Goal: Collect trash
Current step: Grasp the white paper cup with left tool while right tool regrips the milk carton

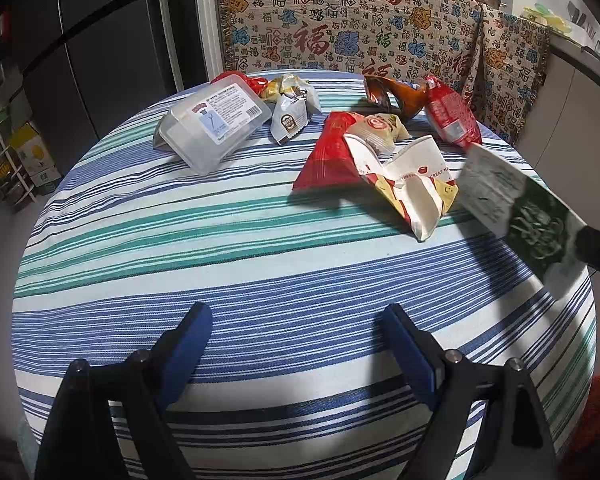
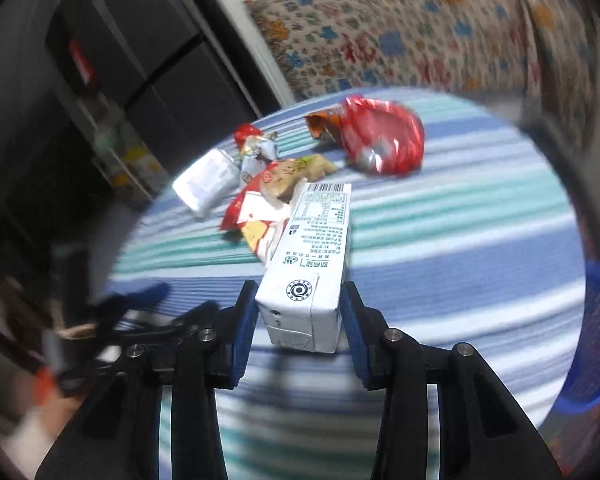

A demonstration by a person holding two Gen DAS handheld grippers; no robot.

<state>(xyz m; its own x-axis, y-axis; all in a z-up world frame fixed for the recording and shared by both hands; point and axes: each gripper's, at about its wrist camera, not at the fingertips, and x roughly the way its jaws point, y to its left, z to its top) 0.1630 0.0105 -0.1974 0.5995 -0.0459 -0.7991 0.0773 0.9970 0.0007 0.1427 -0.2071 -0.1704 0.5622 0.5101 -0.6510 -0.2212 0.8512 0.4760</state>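
Observation:
My right gripper is shut on a white and green milk carton and holds it above the striped round table; the carton also shows in the left wrist view at the right. My left gripper is open and empty over the near part of the table. Trash lies at the far side: a clear plastic box, a crushed paper cup, a red wrapper, a red snack bag and several small wrappers.
A blue mesh basket stands beside the table at the right. A patterned cloth hangs behind the table. A dark fridge and a shelf rack stand at the left.

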